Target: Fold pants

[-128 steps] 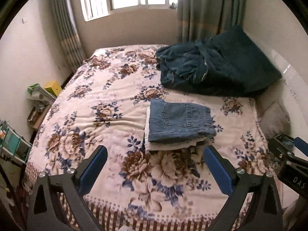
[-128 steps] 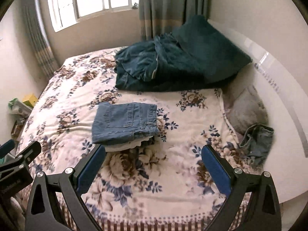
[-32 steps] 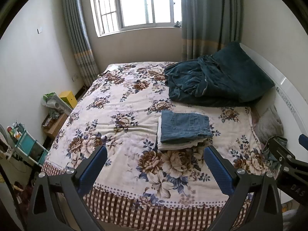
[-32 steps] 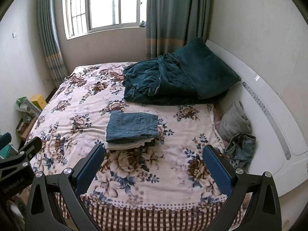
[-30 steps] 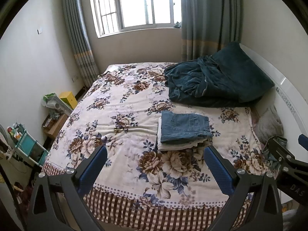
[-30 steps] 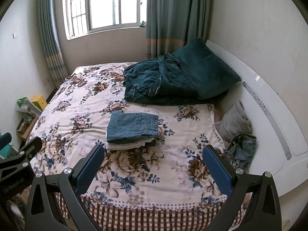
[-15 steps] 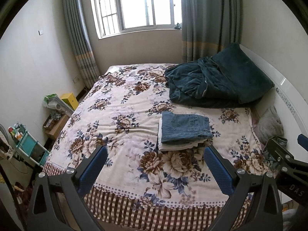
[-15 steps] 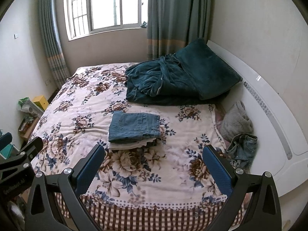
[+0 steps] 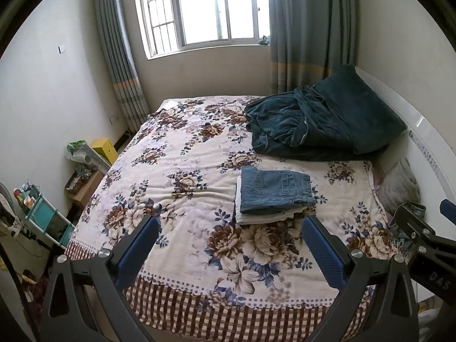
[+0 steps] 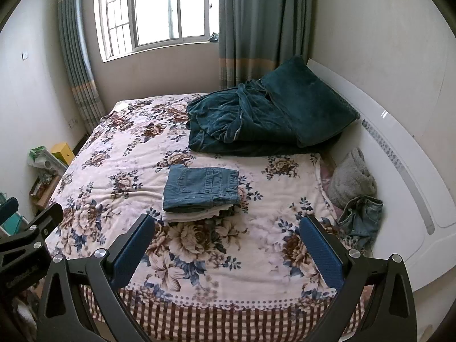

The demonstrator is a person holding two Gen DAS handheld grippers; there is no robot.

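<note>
Folded blue denim pants [image 9: 273, 191] [image 10: 201, 188] top a small stack of folded white and dark clothes in the middle of the floral bed [image 9: 176, 171] [image 10: 119, 176]. My left gripper [image 9: 229, 233] is open and held back beyond the foot of the bed, with nothing between its blue pads. My right gripper [image 10: 228, 232] is likewise open and empty, at about the same distance. A crumpled pair of jeans [image 10: 360, 218] [image 9: 409, 213] lies unfolded at the bed's right edge by the white headboard.
A dark teal blanket and pillow [image 9: 319, 125] [image 10: 265, 114] are heaped at the far right of the bed. A grey bundle [image 10: 352, 178] rests against the headboard [image 10: 399, 154]. Shelves and boxes [image 9: 85, 156] line the left wall. The window [image 9: 211, 8] is behind.
Both grippers have pulled back and up from the bed since 4.3 s ago, so the whole bed shows. In the last second the view has barely shifted.
</note>
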